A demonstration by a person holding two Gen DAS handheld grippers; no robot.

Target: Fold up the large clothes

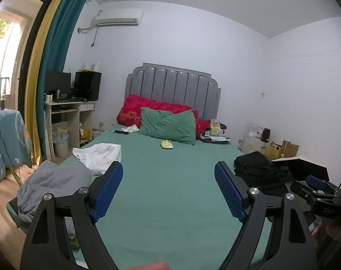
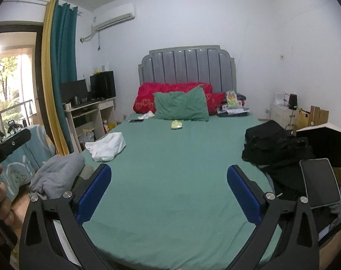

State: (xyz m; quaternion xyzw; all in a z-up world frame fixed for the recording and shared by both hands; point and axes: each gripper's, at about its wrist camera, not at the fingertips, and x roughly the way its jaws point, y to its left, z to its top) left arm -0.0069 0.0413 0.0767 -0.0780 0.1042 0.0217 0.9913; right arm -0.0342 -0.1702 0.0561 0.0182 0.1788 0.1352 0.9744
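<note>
A crumpled grey garment (image 1: 53, 184) (image 2: 57, 173) lies on the near left corner of the green bed (image 1: 170, 202) (image 2: 170, 202). Just beyond it sits a white garment (image 1: 100, 155) (image 2: 107, 146). A heap of black clothes (image 1: 258, 168) (image 2: 276, 146) covers the bed's right edge. My left gripper (image 1: 168, 165) hovers open over bare sheet, with the grey garment left of its fingers. My right gripper (image 2: 169, 168) is likewise open over the sheet, nothing between its blue pads. Each gripper shows at the edge of the other's view.
A green pillow (image 1: 168, 126) and red quilt (image 1: 132, 110) rest against the grey headboard. A small yellow packet (image 1: 167, 144) and a phone (image 1: 121, 132) lie mid-bed. A tablet (image 2: 320, 183) lies at the right beside the black clothes. A desk (image 1: 69, 112) and bin (image 1: 61, 144) stand to the left.
</note>
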